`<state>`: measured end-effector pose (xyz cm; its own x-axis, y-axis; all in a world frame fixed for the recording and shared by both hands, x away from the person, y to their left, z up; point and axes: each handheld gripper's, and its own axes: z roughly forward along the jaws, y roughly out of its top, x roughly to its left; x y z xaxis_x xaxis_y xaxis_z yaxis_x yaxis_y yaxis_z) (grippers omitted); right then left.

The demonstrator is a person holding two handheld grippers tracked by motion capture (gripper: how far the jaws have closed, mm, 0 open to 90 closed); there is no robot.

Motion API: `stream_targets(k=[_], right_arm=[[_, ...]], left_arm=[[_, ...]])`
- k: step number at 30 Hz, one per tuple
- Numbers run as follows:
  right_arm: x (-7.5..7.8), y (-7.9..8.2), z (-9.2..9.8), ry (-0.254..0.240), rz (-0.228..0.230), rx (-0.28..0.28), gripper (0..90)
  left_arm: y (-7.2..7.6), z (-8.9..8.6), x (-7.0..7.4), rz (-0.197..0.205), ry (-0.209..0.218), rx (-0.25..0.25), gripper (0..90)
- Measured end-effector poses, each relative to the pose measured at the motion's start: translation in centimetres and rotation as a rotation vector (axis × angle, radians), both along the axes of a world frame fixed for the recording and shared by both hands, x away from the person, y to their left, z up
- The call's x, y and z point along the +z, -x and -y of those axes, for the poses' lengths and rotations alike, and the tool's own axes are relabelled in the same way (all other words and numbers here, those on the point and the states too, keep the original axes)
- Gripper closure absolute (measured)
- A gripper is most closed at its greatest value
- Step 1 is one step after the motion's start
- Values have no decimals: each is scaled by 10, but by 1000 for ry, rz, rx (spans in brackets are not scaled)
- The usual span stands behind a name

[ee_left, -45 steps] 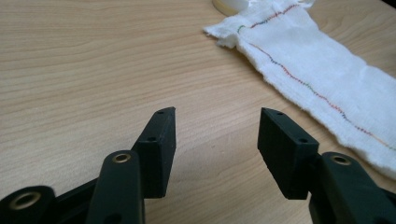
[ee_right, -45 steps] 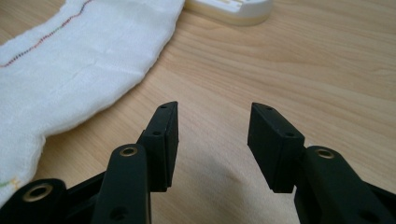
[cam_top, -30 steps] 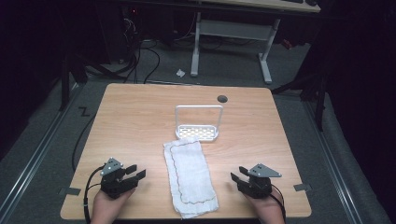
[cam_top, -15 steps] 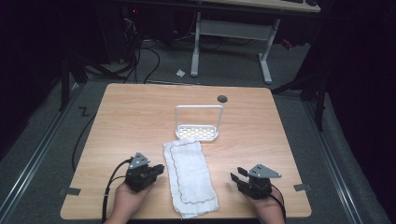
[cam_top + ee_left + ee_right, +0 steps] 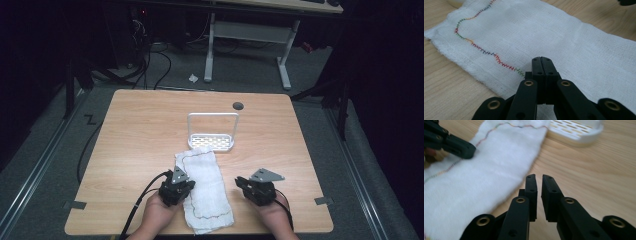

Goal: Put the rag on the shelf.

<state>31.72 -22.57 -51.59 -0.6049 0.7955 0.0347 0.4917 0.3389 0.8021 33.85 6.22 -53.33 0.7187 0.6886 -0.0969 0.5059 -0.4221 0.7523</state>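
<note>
A white gauze cloth [image 5: 202, 185] with a coloured stitched line lies lengthwise on the wooden table [image 5: 140, 130], near its front edge. My left gripper [image 5: 186, 188] is over the cloth's left part, its jaws pressed together just above the fabric [image 5: 544, 32] beside the stitching; in the left gripper view its tips [image 5: 541, 60] hold nothing that I can see. My right gripper [image 5: 240, 182] rests on bare wood just right of the cloth [image 5: 474, 177]. Its jaws [image 5: 538, 178] stand a narrow gap apart with nothing between them. The left gripper [image 5: 461, 147] lies on the cloth beyond it.
A white slotted tray with a tall wire handle [image 5: 212, 141] stands just past the cloth's far end, also in the right gripper view [image 5: 576, 132]. A dark round hole [image 5: 238, 105] is in the table behind it. Black cables and a desk frame lie on the floor beyond.
My left gripper has moved right, from the bare wood at the front left onto the cloth's left side. The right gripper and the cloth have stayed put.
</note>
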Motion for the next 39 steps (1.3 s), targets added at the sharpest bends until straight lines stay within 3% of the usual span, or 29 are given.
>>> stream_targets(k=[4,5,6,10,19,20,24,30,34,36,39], right_arm=[[-5,-28,-35,27,-41,50,871],[-5,-28,-35,27,-41,50,871],[-8,-38,-50,44,-56,71,871],[-14,-43,-59,78,-86,84,873],[-16,-16,-47,79,-78,98,872],[-15,-6,-41,79,-80,100,872],[-15,9,-32,78,-96,105,870],[-16,29,-19,49,-110,112,869],[-15,30,-20,50,-110,108,863],[-14,29,-20,47,-102,112,851],[-12,29,-18,36,-83,107,822]], left_arm=[[1,-1,-1,0,4,-1,896],[1,-1,-1,0,4,-1,896],[1,-2,-1,2,12,-1,895],[1,-5,-2,-19,39,-6,895],[12,-1,-2,-38,45,-71,883],[17,2,-2,-44,48,-97,882],[23,8,-2,-50,54,-138,881],[31,14,-3,-54,58,-189,862],[30,13,-2,-80,82,-193,794],[31,11,0,-61,96,-195,751],[27,5,5,-26,114,-160,668]])
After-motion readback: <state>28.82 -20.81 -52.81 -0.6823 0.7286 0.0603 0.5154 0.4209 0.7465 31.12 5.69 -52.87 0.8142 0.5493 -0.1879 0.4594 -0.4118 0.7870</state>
